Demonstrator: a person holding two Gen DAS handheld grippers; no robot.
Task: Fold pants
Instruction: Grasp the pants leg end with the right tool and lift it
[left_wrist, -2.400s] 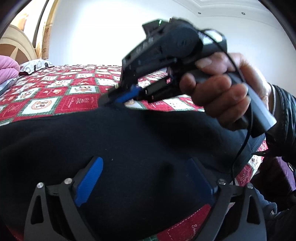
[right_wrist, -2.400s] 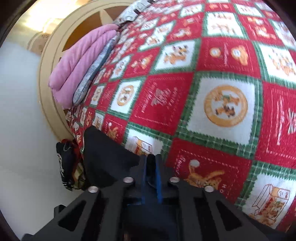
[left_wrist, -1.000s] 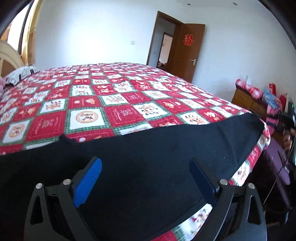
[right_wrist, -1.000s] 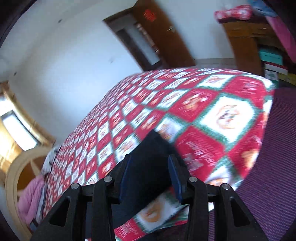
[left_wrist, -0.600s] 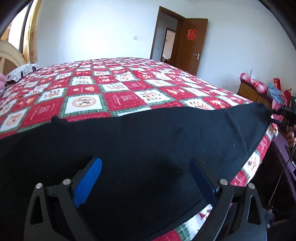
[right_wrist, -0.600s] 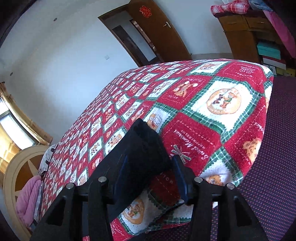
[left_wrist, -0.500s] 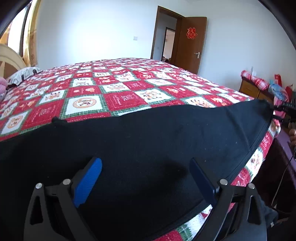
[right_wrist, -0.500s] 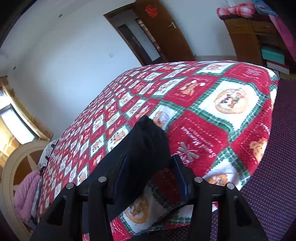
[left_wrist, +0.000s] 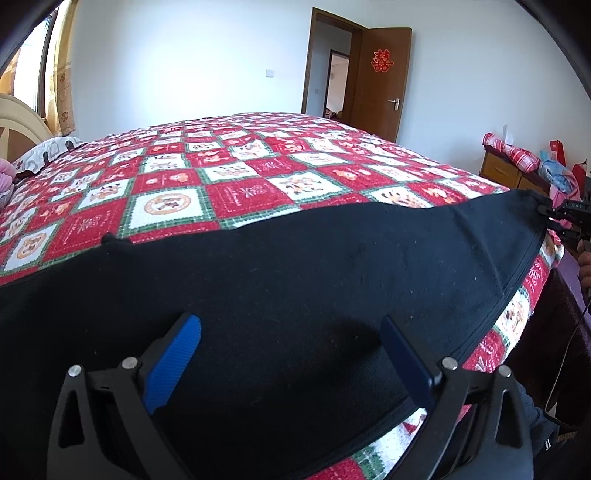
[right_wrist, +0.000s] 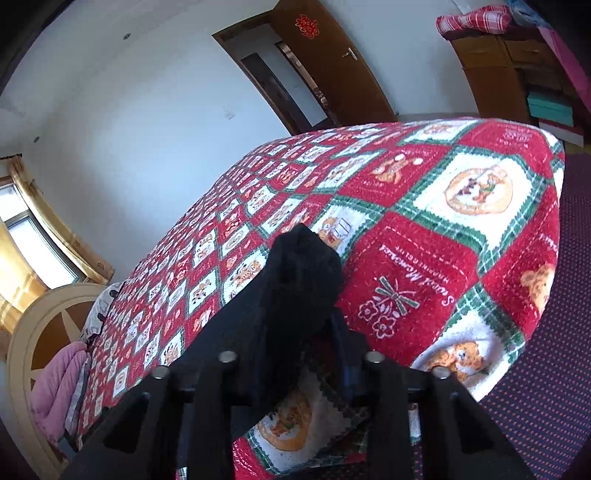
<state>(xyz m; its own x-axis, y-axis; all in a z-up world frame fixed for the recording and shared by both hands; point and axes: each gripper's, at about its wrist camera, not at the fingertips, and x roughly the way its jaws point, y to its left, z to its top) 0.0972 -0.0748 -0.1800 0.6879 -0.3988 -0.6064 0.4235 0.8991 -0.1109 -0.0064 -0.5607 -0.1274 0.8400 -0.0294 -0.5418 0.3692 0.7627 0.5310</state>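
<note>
The right gripper (right_wrist: 295, 332) has just been closing on the black pants (left_wrist: 295, 288) (apparently pinching one end); the left gripper (left_wrist: 291, 350) gapes over the cloth beneath it.

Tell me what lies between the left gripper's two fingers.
In the left wrist view, the black pants fill the gap of the left gripper, whose jaws stand wide and press on nothing. The quilt lies beyond.

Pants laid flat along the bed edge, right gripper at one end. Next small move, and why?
Probably finish closing the right gripper on the bunched end of the black pants; its jaws have just been closing with that fabric between them. The left gripper hangs open over the flat cloth on the quilt, gripping nothing, so it cannot lift yet.
</note>
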